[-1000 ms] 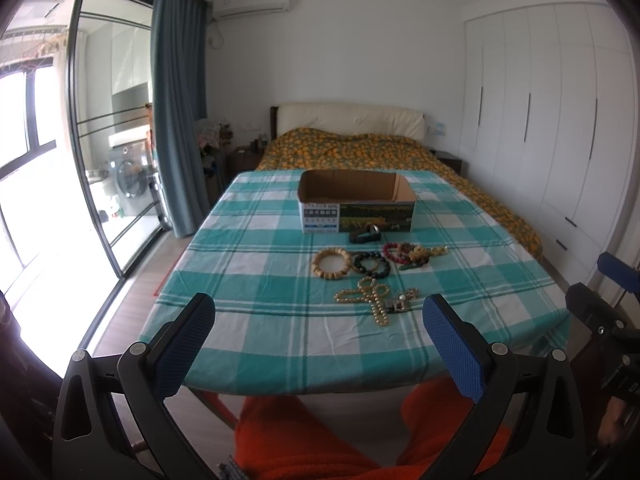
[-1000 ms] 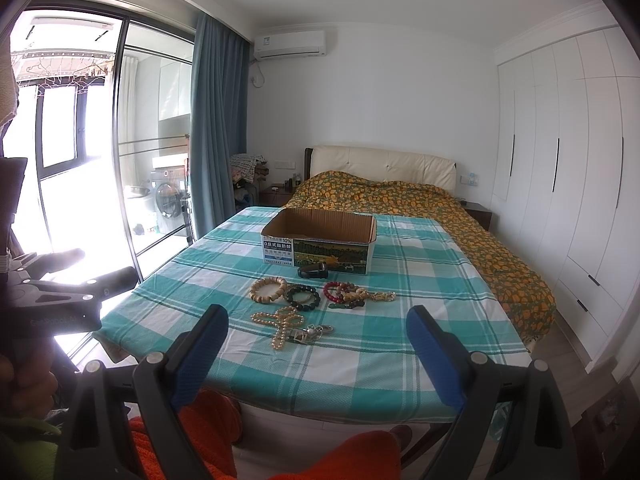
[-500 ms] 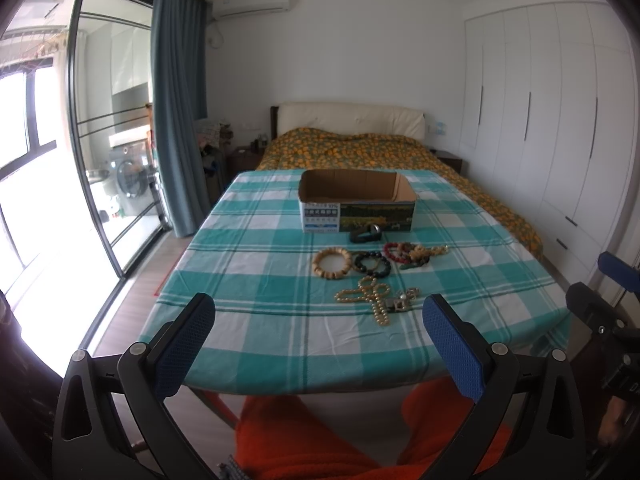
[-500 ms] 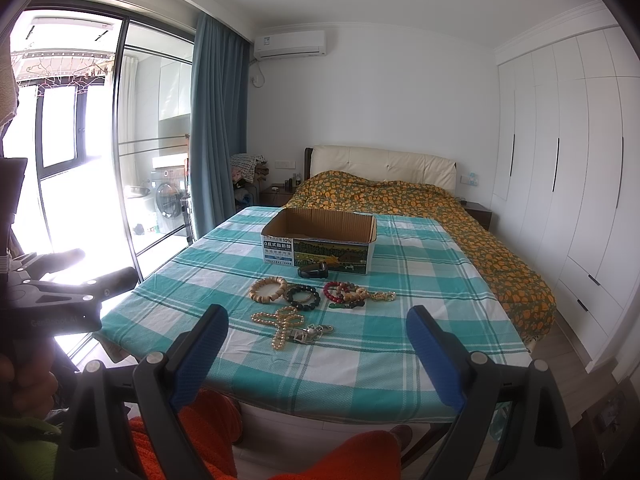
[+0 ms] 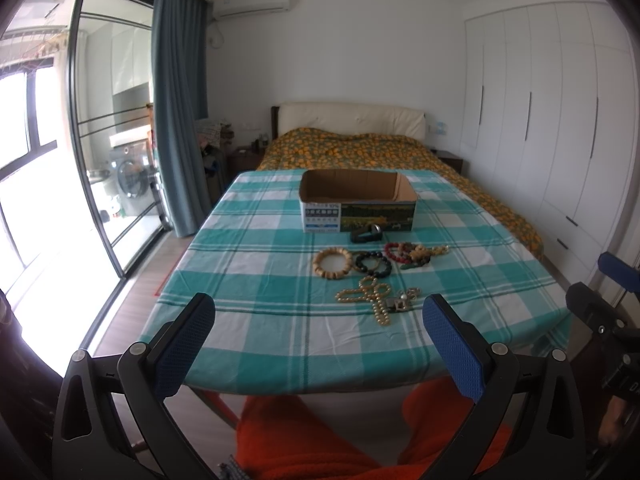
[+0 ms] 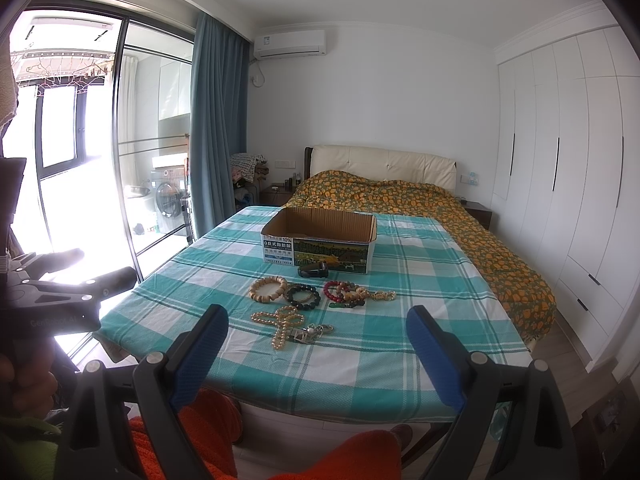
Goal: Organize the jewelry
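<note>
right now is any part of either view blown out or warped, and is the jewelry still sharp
Left wrist view: window at left blown out, wardrobe bowed by the fisheye, gold bead necklace sharp. Right wrist view: glass door glares white, washing out the floor; wooden bracelet sharp.

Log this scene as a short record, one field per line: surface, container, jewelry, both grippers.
surface: table under a teal checked cloth
container: open cardboard box, far side of the jewelry, nothing visible inside
jewelry: wooden bead bracelet, dark bead bracelet, red bead bracelet, gold bead necklace, all lying on the cloth
nearest item: gold bead necklace
left hand-held gripper: open, holding nothing, short of the table edge
right hand-held gripper: open, holding nothing
</note>
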The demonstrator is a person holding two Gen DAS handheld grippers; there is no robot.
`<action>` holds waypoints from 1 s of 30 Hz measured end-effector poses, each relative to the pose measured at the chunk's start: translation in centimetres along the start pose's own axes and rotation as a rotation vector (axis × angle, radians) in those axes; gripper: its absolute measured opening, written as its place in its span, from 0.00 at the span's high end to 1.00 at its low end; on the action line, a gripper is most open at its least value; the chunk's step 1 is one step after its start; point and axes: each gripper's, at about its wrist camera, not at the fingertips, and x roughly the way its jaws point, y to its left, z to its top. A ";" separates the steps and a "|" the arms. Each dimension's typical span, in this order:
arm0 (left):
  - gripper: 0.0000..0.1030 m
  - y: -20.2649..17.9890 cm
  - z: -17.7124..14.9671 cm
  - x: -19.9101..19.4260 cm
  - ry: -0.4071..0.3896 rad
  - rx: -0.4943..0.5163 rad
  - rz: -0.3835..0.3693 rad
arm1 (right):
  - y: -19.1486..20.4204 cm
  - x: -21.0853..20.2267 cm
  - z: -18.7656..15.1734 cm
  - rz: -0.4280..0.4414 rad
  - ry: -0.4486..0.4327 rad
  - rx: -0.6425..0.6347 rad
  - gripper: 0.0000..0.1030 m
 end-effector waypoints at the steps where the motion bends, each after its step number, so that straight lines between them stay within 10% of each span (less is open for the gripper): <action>1: 0.00 0.0 0.0 0.0 0.000 0.001 0.000 | 0.0 0.0 0.0 0.000 0.000 0.000 0.10; 30: 0.00 -0.4 0.1 0.2 0.006 0.013 -0.004 | -0.1 0.0 0.0 0.001 0.002 0.001 0.10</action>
